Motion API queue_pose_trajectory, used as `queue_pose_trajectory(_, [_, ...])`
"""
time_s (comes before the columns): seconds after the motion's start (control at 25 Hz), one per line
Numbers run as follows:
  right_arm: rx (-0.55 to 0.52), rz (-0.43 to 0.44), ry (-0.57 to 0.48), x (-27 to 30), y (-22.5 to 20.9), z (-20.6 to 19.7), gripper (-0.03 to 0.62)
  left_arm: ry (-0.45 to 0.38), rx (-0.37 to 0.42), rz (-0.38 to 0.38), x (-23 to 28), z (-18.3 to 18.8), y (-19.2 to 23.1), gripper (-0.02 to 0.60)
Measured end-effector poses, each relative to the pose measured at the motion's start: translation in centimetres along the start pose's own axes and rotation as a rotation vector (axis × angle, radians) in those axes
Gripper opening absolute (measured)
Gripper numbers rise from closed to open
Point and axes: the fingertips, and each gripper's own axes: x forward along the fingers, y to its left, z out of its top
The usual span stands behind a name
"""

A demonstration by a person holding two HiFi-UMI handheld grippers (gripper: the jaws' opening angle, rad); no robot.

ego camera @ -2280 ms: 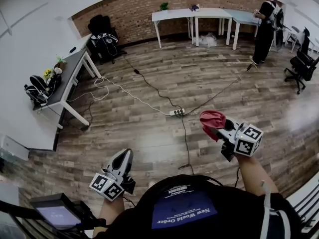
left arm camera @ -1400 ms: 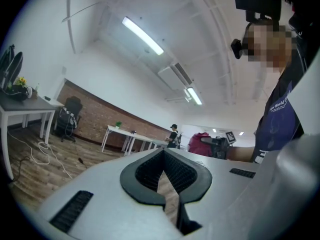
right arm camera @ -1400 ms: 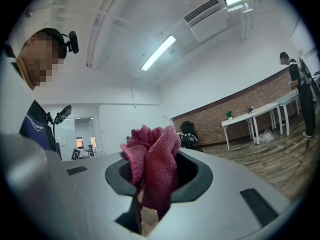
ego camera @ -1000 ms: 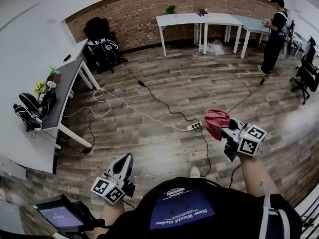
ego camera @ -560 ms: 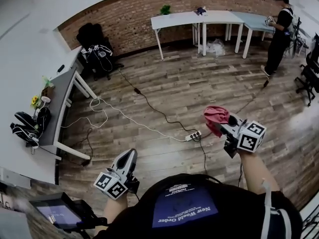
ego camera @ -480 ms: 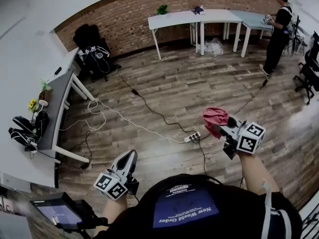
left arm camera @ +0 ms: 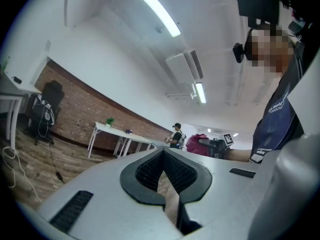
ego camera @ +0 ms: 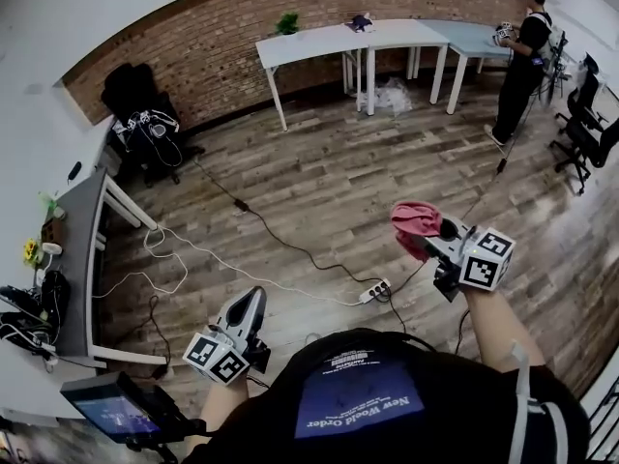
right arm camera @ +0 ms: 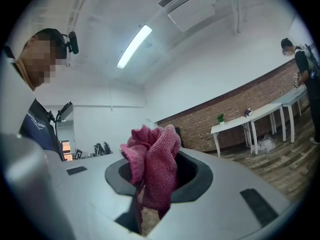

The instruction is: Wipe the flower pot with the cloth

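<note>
My right gripper [ego camera: 427, 233] is held out at waist height over the wooden floor, shut on a bunched pink-red cloth [ego camera: 413, 223]. In the right gripper view the cloth [right arm camera: 155, 168] bulges up out of the closed jaws. My left gripper [ego camera: 248, 304] hangs low at the left, shut with nothing in it; its jaws [left arm camera: 164, 173] meet along a thin seam. A small green potted plant [ego camera: 287, 23] stands on the far white table [ego camera: 329, 39], well away from both grippers. It also shows small in the right gripper view as the plant [right arm camera: 220, 118].
A power strip [ego camera: 373, 292] and long cables [ego camera: 261, 228] lie on the floor ahead. A grey desk [ego camera: 77, 259] with small flowers [ego camera: 32, 251] stands at the left, a black chair with bags [ego camera: 140, 116] behind it. A person [ego camera: 517, 56] and office chairs [ego camera: 583, 114] are at the back right.
The head view has swung, so the tables and desk have slid leftward in the picture. Both grippers keep their places, with the cloth still in the right one.
</note>
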Motion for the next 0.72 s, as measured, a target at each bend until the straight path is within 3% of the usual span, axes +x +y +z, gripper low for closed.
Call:
queue_pose_trajectory(0.2, [-0.021, -0.039, -0.011, 11.0, -0.9, 3.0, 0.103, 0.023, 0.054, -0.058, 2.3, 6.3, 10.5, 0.002])
queue_pose_trajectory(0.32, [-0.016, -0.050, -0.021, 15.2, -2.4, 4.0, 0.103, 0.027, 0.055, -0.065, 4.4, 7.9, 15.1, 0.002])
queue_pose_trajectory(0.56, [0.008, -0.072, 0.007, 20.8, -6.5, 3.9, 0.103, 0.012, 0.026, -0.080, 8.3, 9.4, 20.8, 0.002])
queue_pose_trajectory(0.72, [0.007, -0.042, 0.006, 24.3, -10.0, 5.0, 0.103, 0.017, 0.021, -0.044, 11.0, 10.0, 24.1, 0.002])
